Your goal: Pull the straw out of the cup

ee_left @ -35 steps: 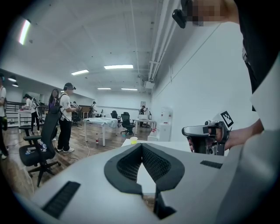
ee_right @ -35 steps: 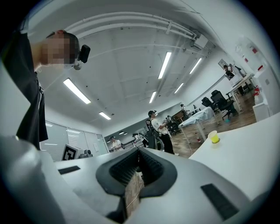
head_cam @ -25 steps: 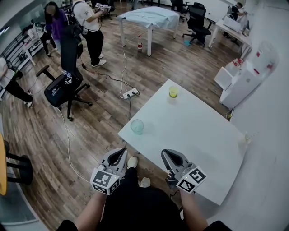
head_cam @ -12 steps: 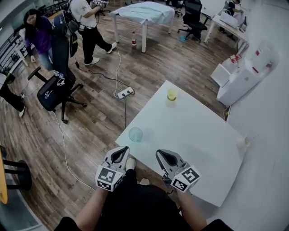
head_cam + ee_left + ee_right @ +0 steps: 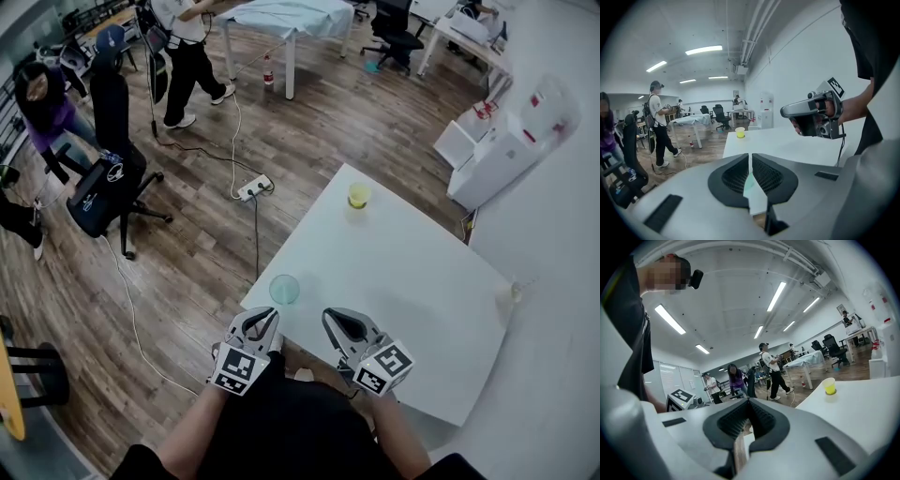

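**A:** Where's the thing we're pulling?

**B:** The straw (image 5: pixel 524 281)? It's too small to be sure. A thin line leans out of the small pale cup (image 5: pixel 513 292) at the right edge of the frame, on the white table's (image 5: pixel 412 272) right rim. The teal cup (image 5: pixel 284 289) and the yellow cup (image 5: pixel 359 195) show none.

**A:** And the tools?

**B:** Both are at the lower middle of the head view, by the table's near edge and well apart from that cup. The left gripper (image 5: pixel 265 317) has its jaws pressed together with nothing between them. The right gripper (image 5: pixel 334 317) is likewise closed and empty.

**A:** So how do we do it well?

**B:** I'd spread the jaws before arriving. Steady the cup low with one gripper and pinch the straw near its top with the other. Then draw along the straw's own lean, so the light cup doesn't tip off that edge.
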Available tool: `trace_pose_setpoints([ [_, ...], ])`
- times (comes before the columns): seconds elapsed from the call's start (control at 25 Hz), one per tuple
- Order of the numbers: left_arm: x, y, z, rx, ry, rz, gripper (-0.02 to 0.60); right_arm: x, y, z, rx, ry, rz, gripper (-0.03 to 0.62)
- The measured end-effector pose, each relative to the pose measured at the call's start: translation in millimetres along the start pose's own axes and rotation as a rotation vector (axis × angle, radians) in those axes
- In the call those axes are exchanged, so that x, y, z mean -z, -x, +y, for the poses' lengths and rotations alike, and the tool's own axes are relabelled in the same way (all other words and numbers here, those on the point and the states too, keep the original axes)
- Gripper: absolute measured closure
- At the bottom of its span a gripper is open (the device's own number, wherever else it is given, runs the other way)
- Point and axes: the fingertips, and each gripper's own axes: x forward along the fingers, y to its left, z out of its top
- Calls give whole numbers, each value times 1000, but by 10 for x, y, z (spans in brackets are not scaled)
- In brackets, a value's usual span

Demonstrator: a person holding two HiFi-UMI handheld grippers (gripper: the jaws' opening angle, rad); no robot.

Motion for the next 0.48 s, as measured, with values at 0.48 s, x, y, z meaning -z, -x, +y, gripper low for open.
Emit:
trace_pose_setpoints([
  [0.48, 189, -230, 60, 66, -102, 75, 474, 77, -192, -177, 44, -15, 32, 572],
])
